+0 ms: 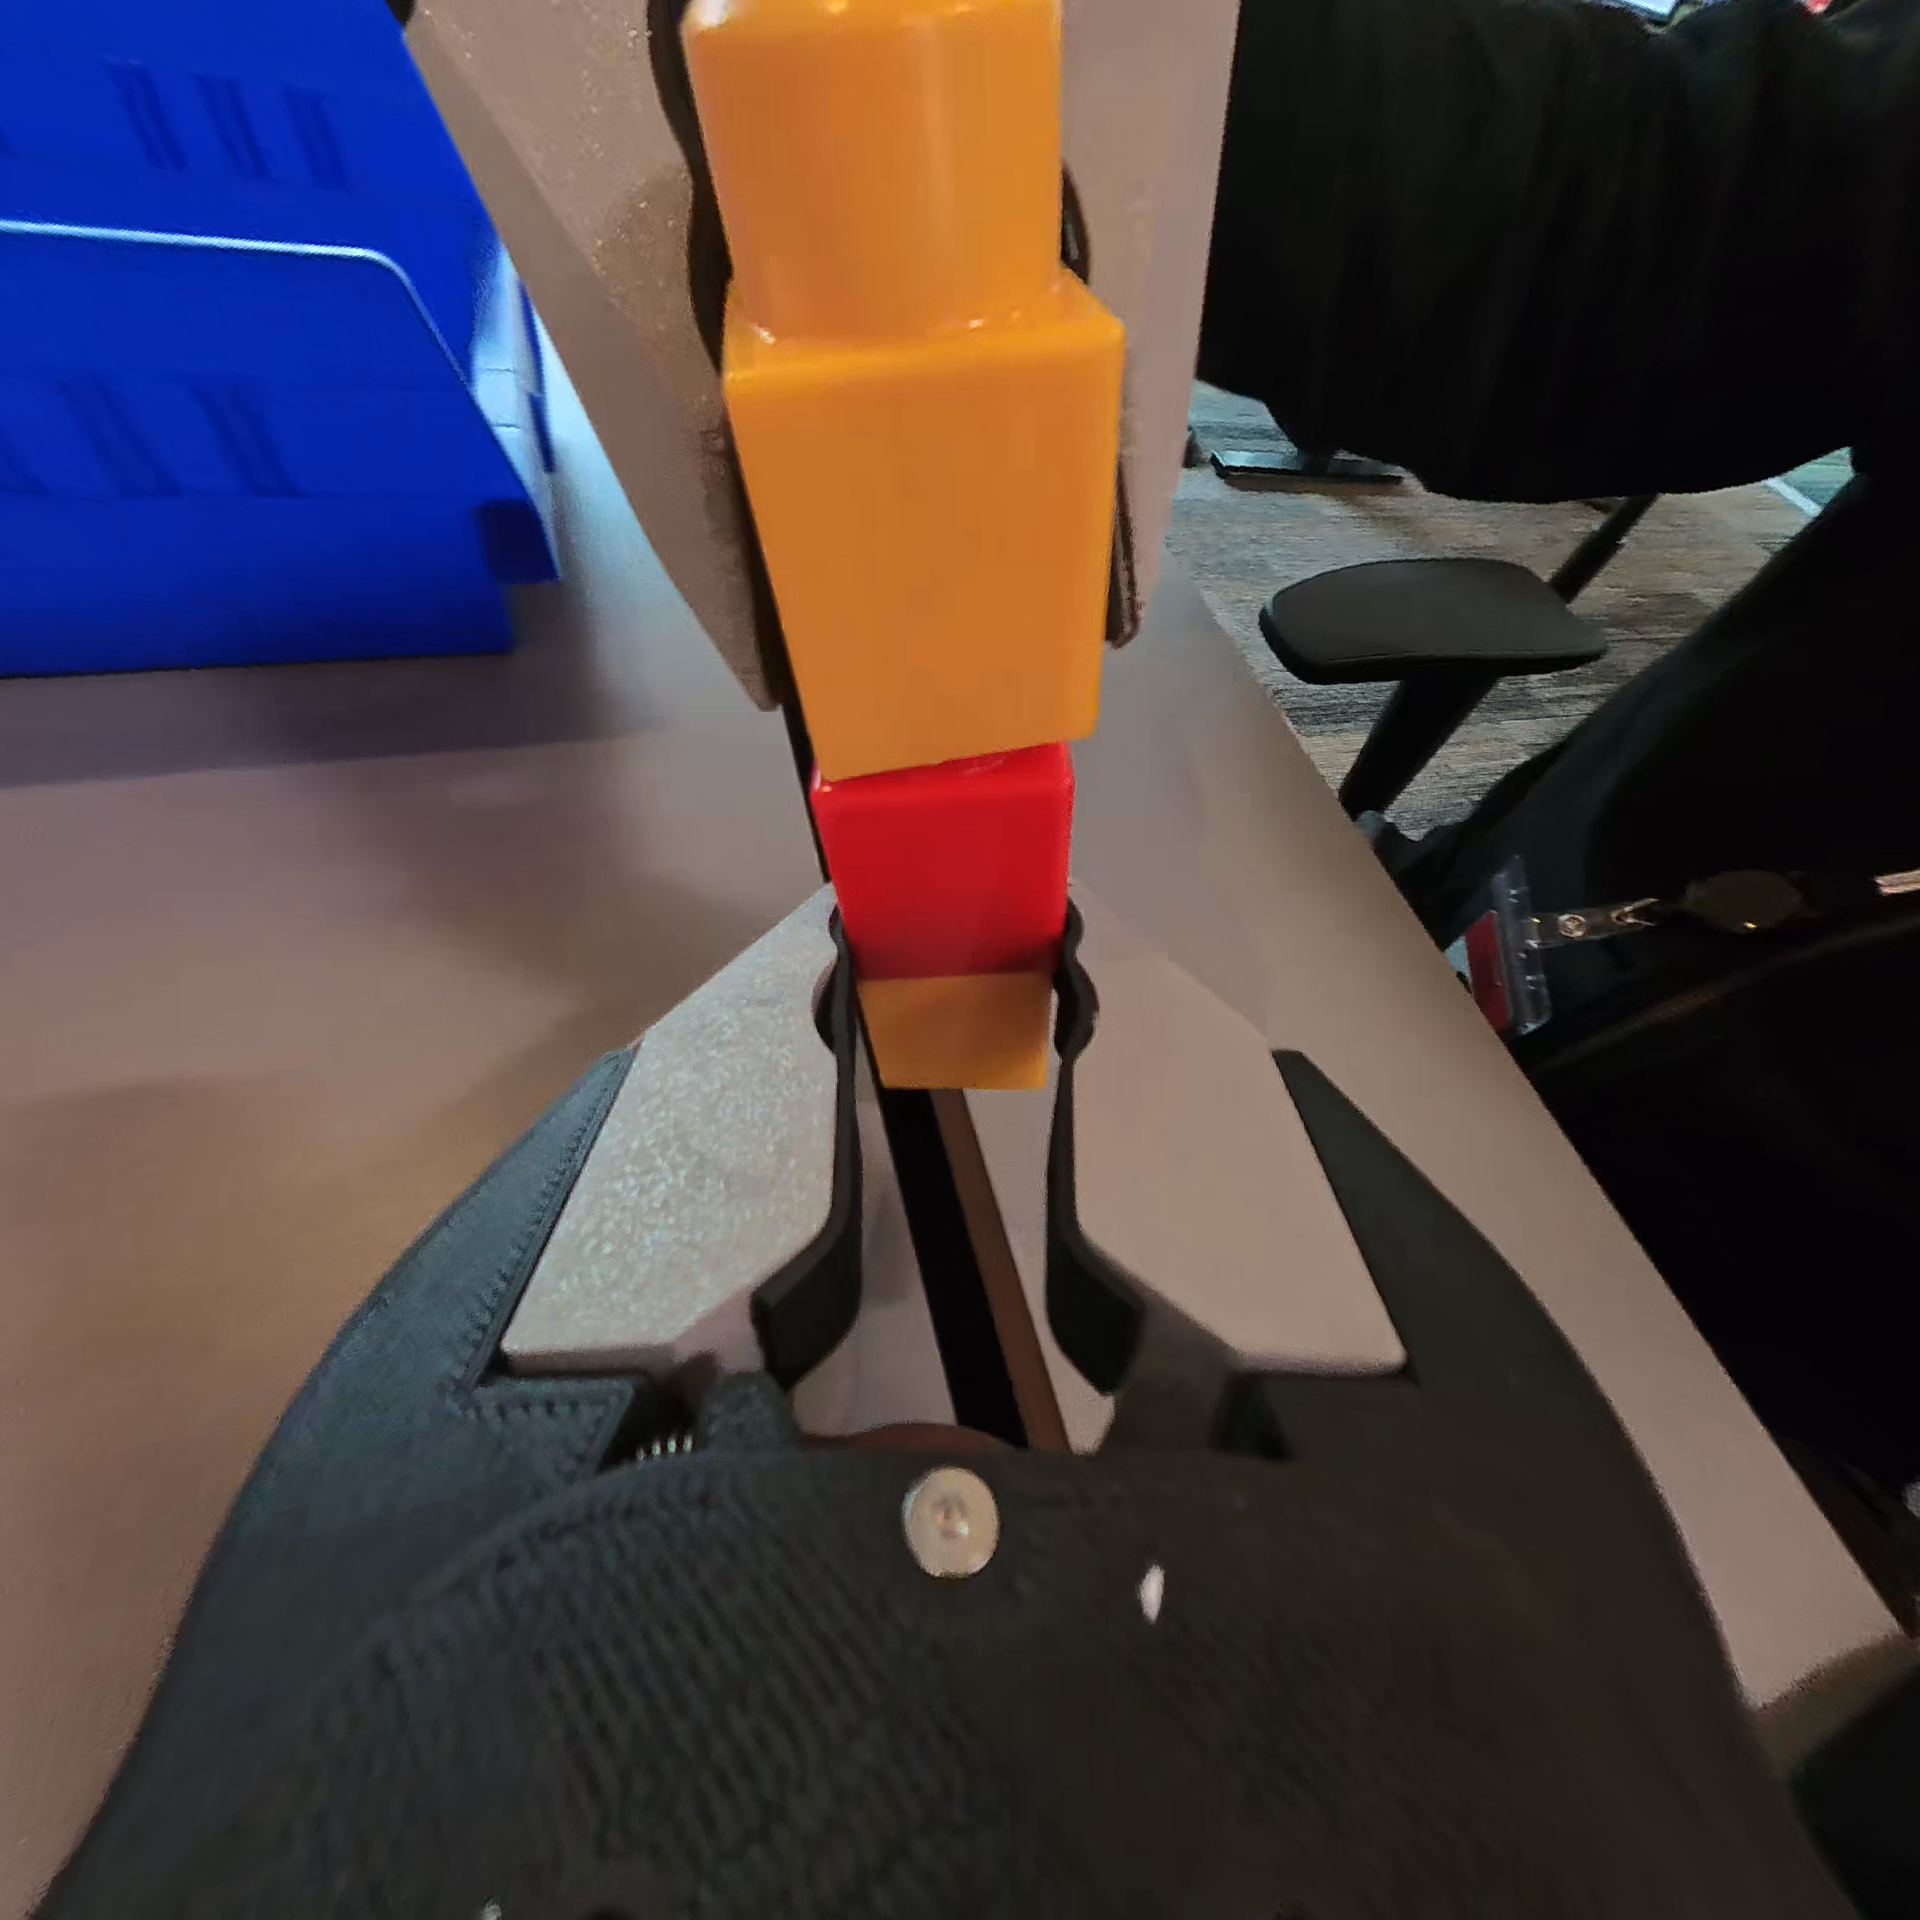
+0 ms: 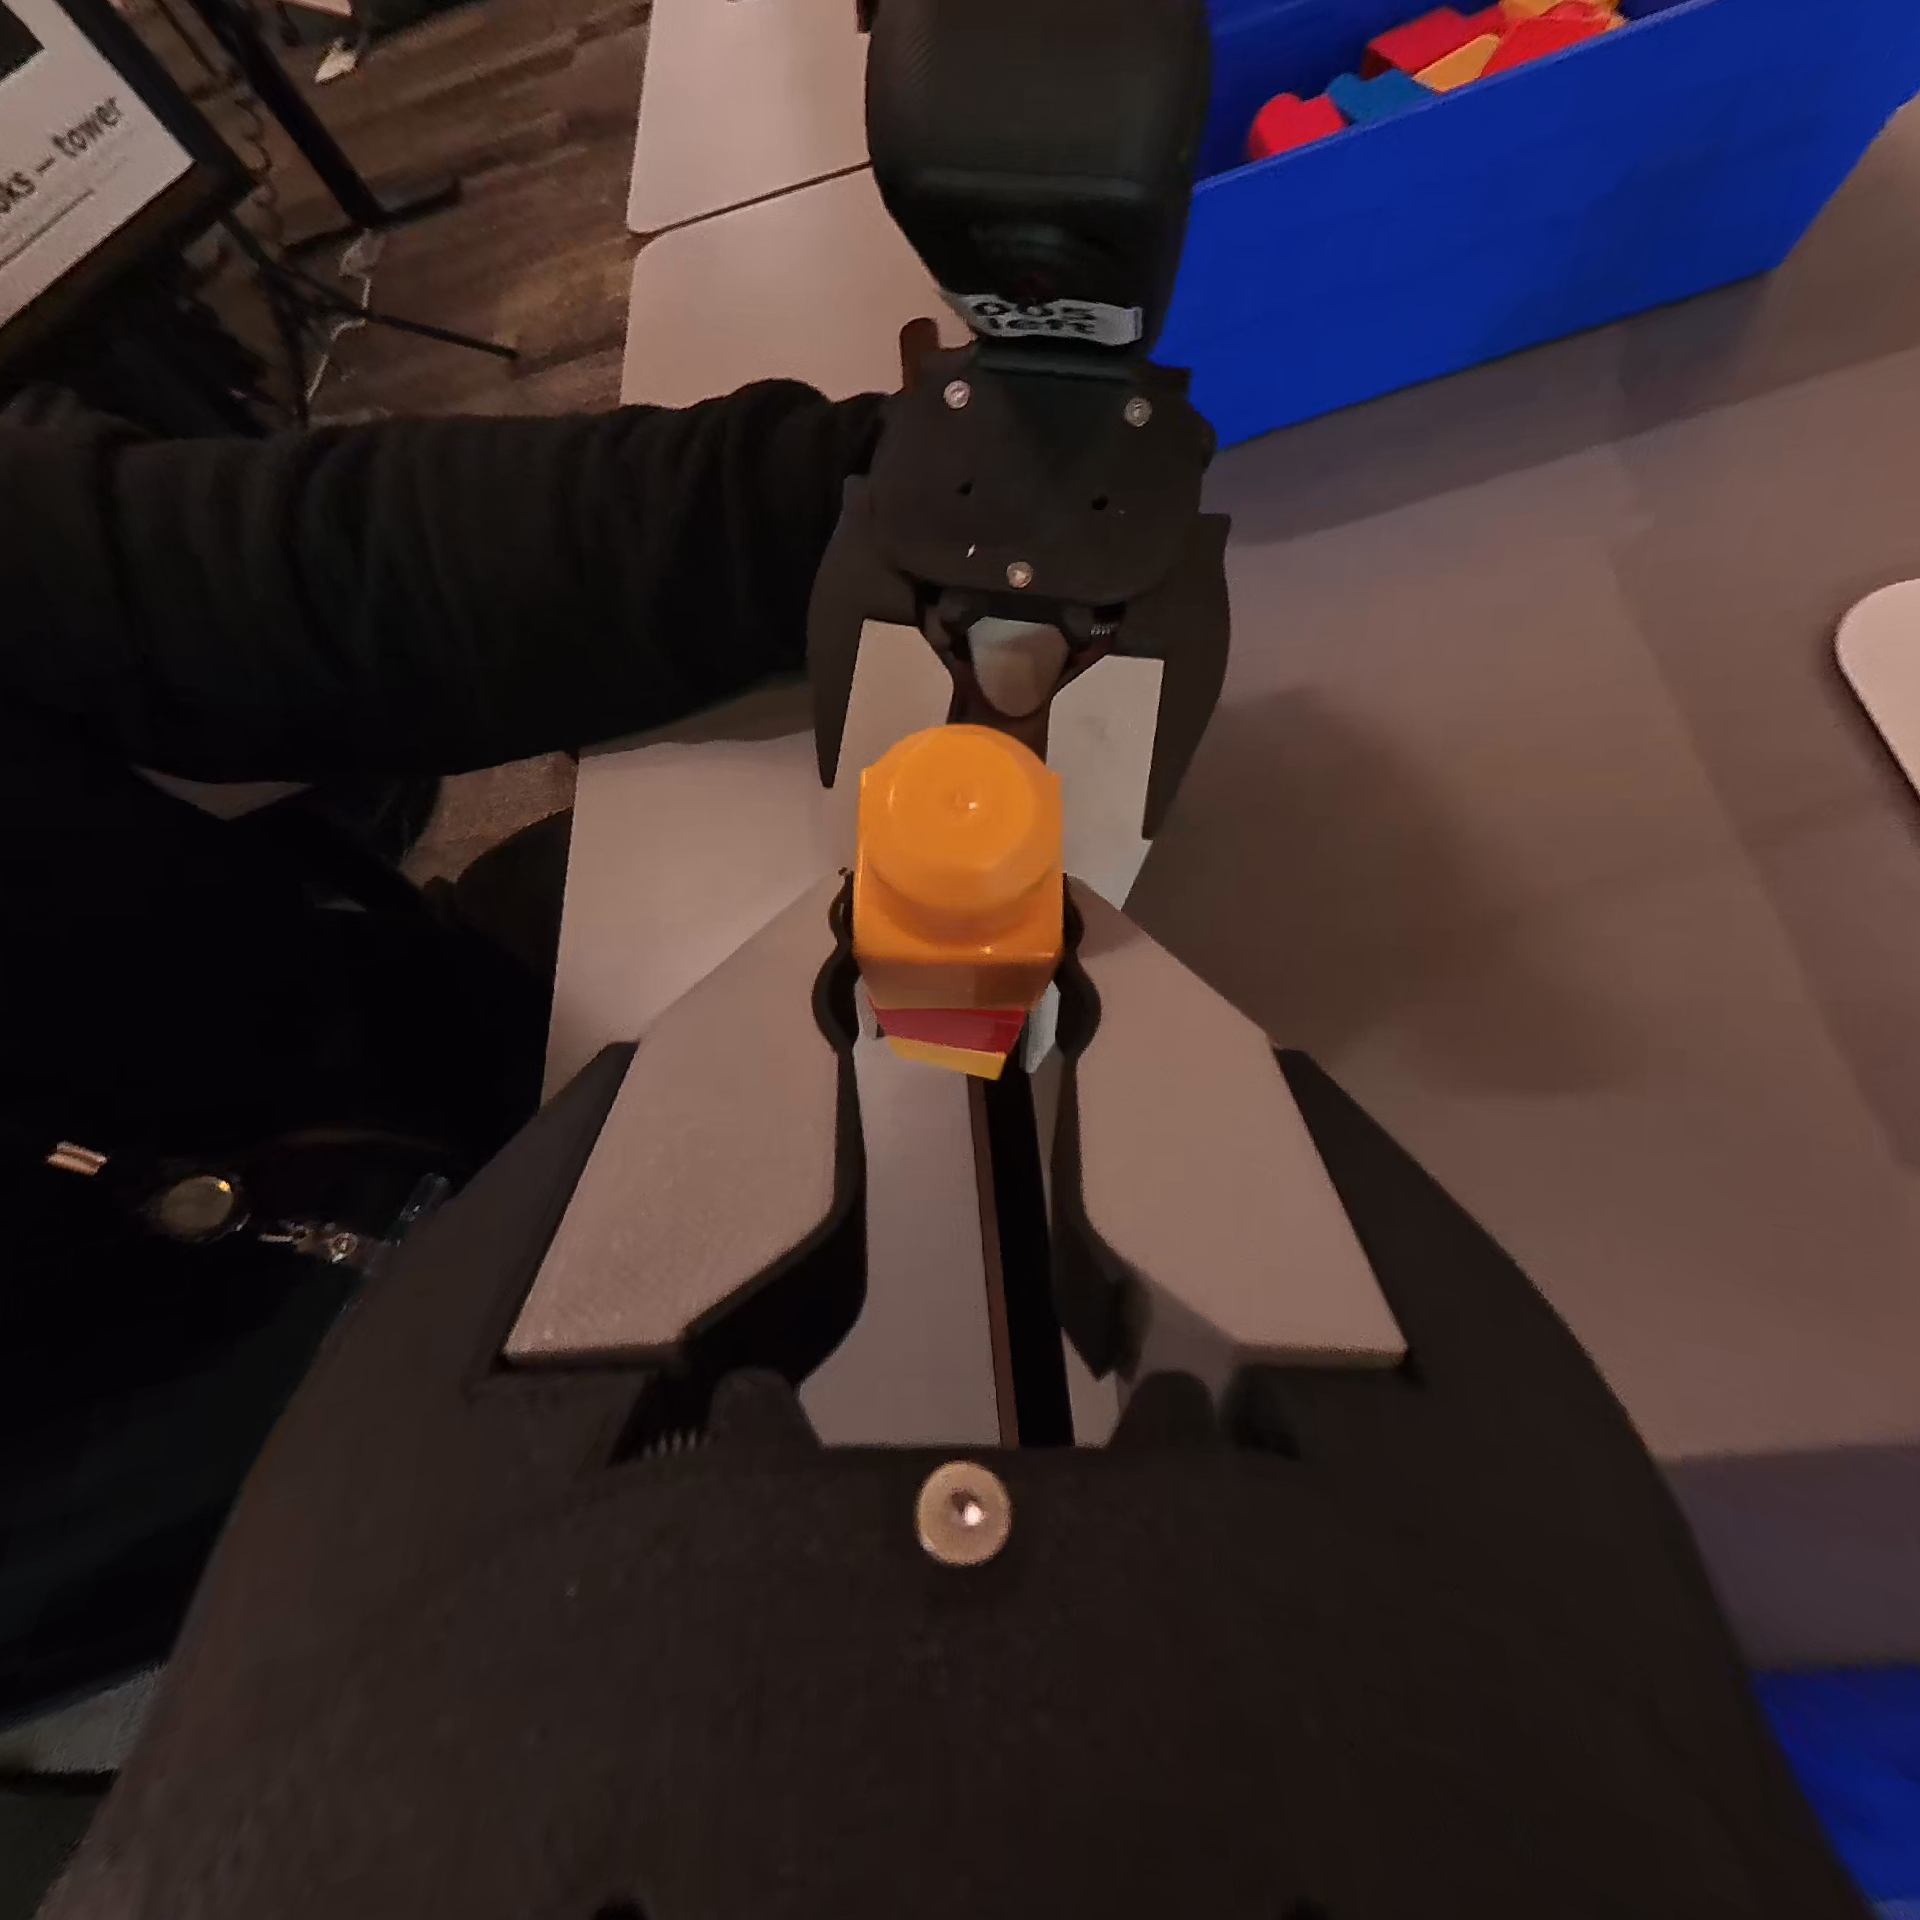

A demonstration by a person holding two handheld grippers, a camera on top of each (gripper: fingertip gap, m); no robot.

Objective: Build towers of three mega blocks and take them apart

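Our left tool clamps the tower's bottom orange block; our right tool clamps the top orange block above the desk.

Office-like room: carpeted floor, office chair armrest, pale desks.

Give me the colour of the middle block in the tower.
Red: the middle block sits between two orange ones, clearest in the left wrist view.
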